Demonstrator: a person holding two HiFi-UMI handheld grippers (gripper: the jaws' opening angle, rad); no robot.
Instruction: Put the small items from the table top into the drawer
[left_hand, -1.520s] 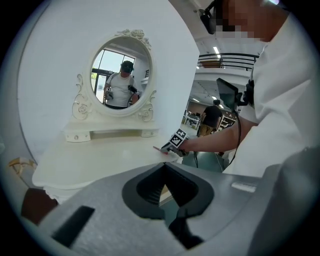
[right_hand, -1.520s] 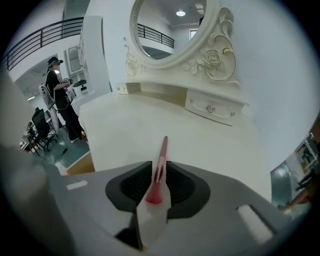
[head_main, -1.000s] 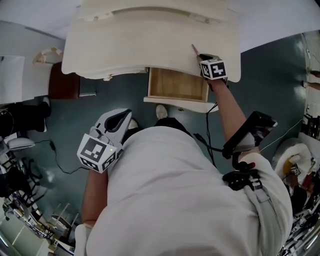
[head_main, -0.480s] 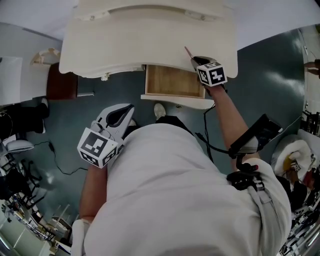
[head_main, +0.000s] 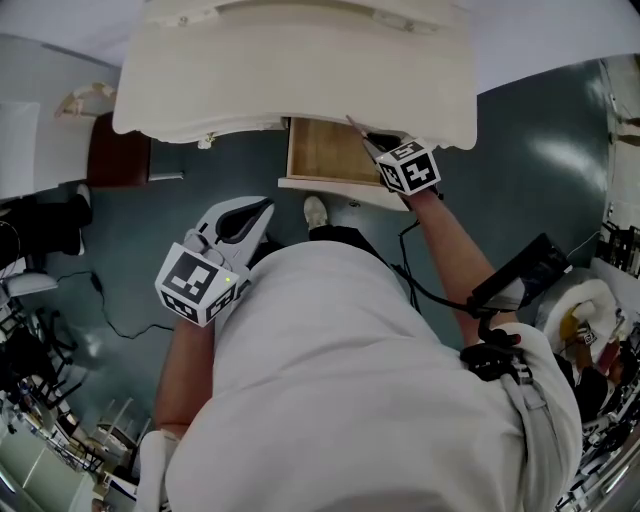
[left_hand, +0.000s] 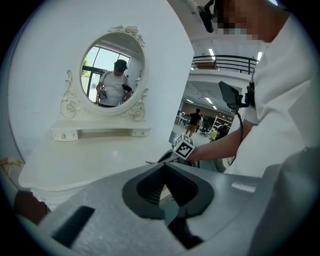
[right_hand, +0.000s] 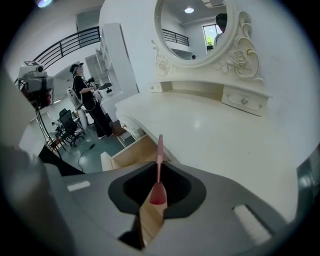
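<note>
A slim pink stick (right_hand: 159, 150), like a small brush or pen, points forward out of my right gripper (right_hand: 159, 172), which is shut on its thicker end. In the head view the right gripper (head_main: 375, 148) hangs at the front edge of the white dressing table (head_main: 290, 70), over the right part of the open wooden drawer (head_main: 320, 155). The pink stick (head_main: 356, 128) slants up to the left there. My left gripper (head_main: 240, 220) is held low by the person's body, away from the table, shut and empty. The left gripper (left_hand: 164, 167) faces the table and the right gripper's marker cube (left_hand: 183, 146).
An oval mirror (right_hand: 192, 25) with a small shelf and tiny drawers (right_hand: 242, 100) stands at the back of the table. A dark brown stool (head_main: 120, 150) sits left of the table. A cable (head_main: 110, 310) lies on the floor. A person (right_hand: 85, 95) stands far off.
My right gripper has carried the pink stick off the table top, back and left, to over the open drawer. The left gripper has hardly moved.
</note>
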